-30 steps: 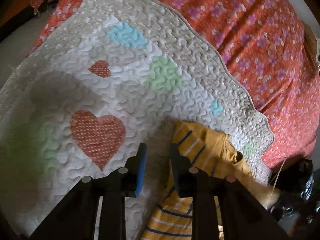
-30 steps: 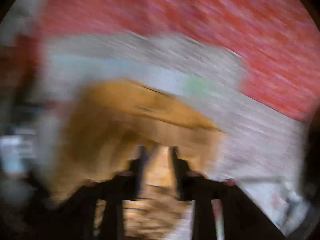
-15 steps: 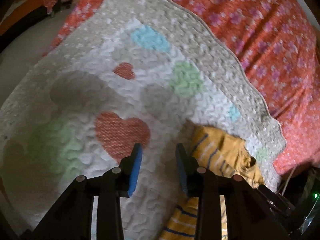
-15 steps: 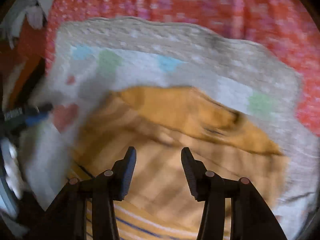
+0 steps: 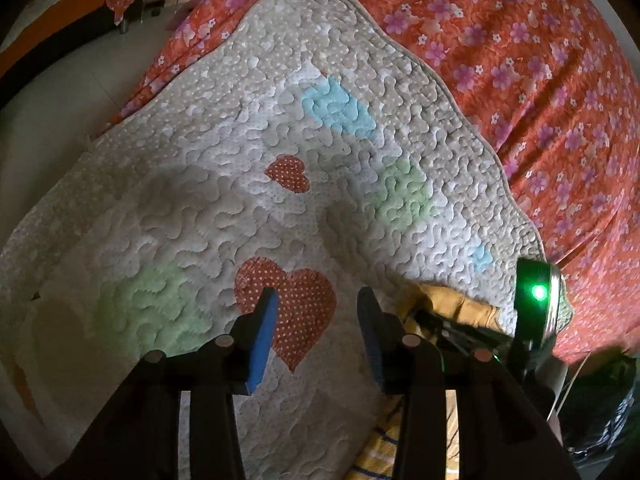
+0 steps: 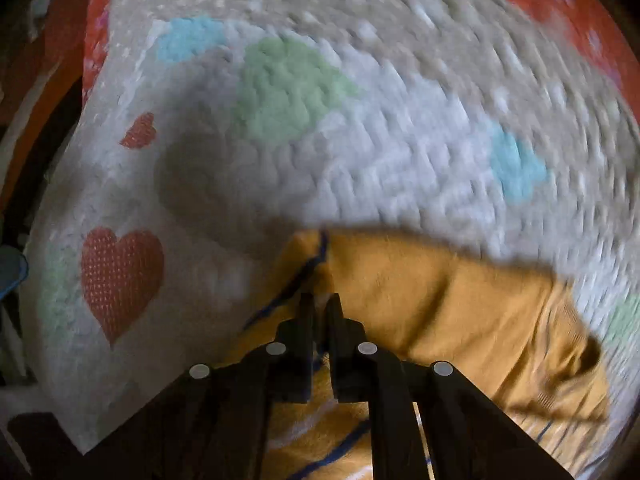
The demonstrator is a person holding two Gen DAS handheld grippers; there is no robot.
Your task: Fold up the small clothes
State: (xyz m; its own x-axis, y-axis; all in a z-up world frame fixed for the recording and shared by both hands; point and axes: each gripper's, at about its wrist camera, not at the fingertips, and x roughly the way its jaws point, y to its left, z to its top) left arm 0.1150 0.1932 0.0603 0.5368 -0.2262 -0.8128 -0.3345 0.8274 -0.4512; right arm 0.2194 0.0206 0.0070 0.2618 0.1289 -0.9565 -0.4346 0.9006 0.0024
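A mustard-yellow small garment [image 6: 440, 312] with blue and white stripes lies on a quilted mat [image 6: 380, 140] patterned with hearts. My right gripper [image 6: 320, 300] points steeply down, shut on a raised fold at the garment's left corner. In the left wrist view the same garment [image 5: 452, 308] shows at the lower right, with the right gripper's body and its green light [image 5: 536, 292] over it. My left gripper [image 5: 318, 304] hovers over a red heart [image 5: 304, 312] on the mat. Its jaws are opening with nothing between them.
The mat [image 5: 280, 120] lies on an orange floral bedsheet [image 5: 520, 60]. Pale floor [image 5: 60, 100] runs along the bed's left side. A dark bag [image 5: 600, 400] sits at the lower right. The mat's scalloped edge curves behind the garment.
The left jaws have widened and the gripper has slid left, away from the garment. The right gripper has swept down onto the garment, and its jaws have gone from open to shut.
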